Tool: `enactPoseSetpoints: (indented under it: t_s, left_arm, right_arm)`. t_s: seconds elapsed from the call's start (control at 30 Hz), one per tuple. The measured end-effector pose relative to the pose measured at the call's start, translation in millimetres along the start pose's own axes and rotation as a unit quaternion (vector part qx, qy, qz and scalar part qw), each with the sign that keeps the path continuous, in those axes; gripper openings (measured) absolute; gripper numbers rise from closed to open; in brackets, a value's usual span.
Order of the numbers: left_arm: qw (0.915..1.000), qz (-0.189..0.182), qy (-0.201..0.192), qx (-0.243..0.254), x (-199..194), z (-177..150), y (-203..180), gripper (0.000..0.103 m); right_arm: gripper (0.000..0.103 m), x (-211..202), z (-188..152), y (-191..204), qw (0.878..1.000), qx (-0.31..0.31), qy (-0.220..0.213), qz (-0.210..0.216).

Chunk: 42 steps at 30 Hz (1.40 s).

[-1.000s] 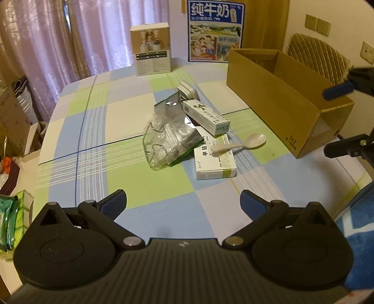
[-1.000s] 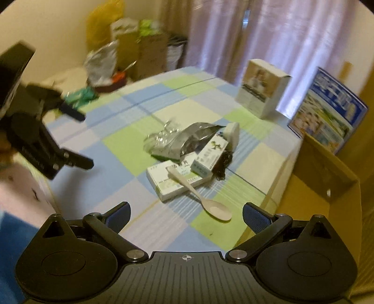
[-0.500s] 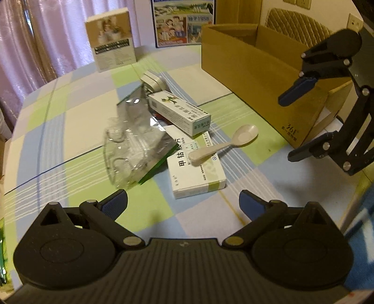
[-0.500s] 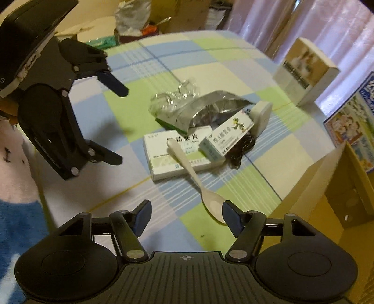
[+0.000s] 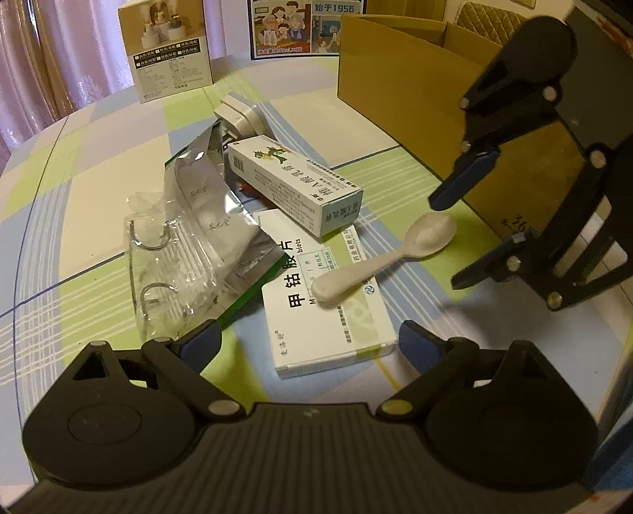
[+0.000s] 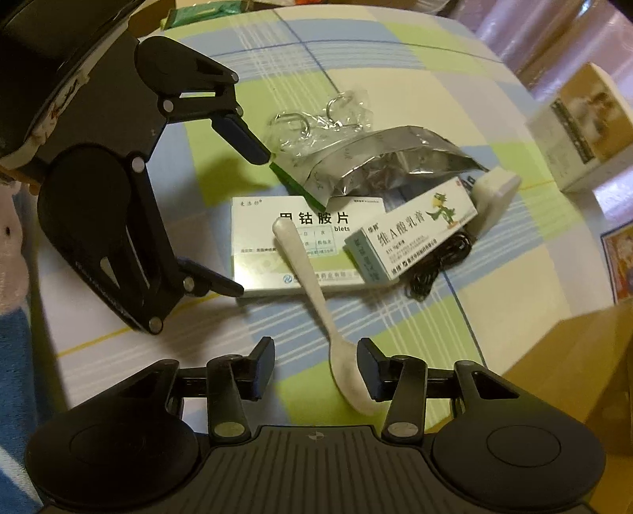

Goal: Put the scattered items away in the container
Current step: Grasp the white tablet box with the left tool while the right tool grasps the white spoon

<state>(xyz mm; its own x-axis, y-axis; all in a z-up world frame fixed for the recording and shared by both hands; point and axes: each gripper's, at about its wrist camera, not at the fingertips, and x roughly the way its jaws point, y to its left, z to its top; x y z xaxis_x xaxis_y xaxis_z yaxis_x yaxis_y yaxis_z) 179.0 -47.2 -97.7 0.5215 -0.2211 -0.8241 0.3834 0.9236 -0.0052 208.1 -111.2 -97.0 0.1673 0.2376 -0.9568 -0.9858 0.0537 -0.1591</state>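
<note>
A white spoon (image 5: 379, 257) lies with its handle on a flat white medicine box (image 5: 328, 300). A long white-and-teal box (image 5: 292, 182), a silver foil pouch (image 5: 213, 209), a clear bag with metal hooks (image 5: 158, 269) and a white plug (image 5: 241, 114) lie around it. The open cardboard box (image 5: 415, 79) stands at the right. My left gripper (image 5: 308, 344) is open, its fingers astride the near end of the flat box (image 6: 277, 245). My right gripper (image 6: 316, 363) is open, half-closed around the spoon's bowl (image 6: 348, 375), without touching it. It also shows in the left wrist view (image 5: 467, 233).
A brown-and-white carton (image 5: 170, 47) and a milk poster (image 5: 300, 23) stand at the table's far edge. A black cord (image 6: 435, 265) lies under the long box. The cardboard box corner (image 6: 573, 375) is close on my right.
Both grippers have moved in low over the pile. My right gripper's fingers have narrowed around the spoon's bowl. My left gripper has come down to the flat box.
</note>
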Motion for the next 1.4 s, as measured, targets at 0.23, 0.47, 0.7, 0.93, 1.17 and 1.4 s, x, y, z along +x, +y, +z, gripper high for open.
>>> enactPoseSetpoints:
  t_s: [0.23, 0.47, 0.7, 0.93, 1.17, 1.4]
  left_arm:
    - [0.9999, -0.014, 0.003, 0.007, 10.6, 0.7, -2.3, 0.086]
    - [0.9996, -0.024, 0.006, 0.017, 11.8, -0.5, -2.3, 0.072]
    - [0.9989, -0.022, 0.011, 0.039, 0.7, -12.1, 6.5, 0.067]
    - [0.9989, -0.019, 0.019, 0.038, -18.4, -35.4, 19.7, 0.067]
    - [0.9993, 0.0, 0.027, 0.027, -43.0, -61.5, 23.8, 0.067]
    - [0.9991, 0.014, 0.031, 0.026, -55.6, -73.8, 25.5, 0.068]
  right_arm:
    - [0.039, 23.3, 11.4, -0.9, 0.999, -0.031, 0.029, 0.008]
    - [0.026, 39.6, 21.9, -1.3, 0.998, -0.048, 0.047, 0.008]
    - [0.004, 39.8, 24.3, -1.9, 0.998, -0.014, 0.053, 0.01]
    - [0.003, 21.1, 16.7, 24.5, 0.997, 0.035, 0.026, 0.057]
    - [0.003, 19.2, 0.3, 13.0, 0.971, 0.231, 0.022, 0.057]
    - [0.006, 16.4, -22.3, -11.2, 0.946, 0.32, -0.01, 0.047]
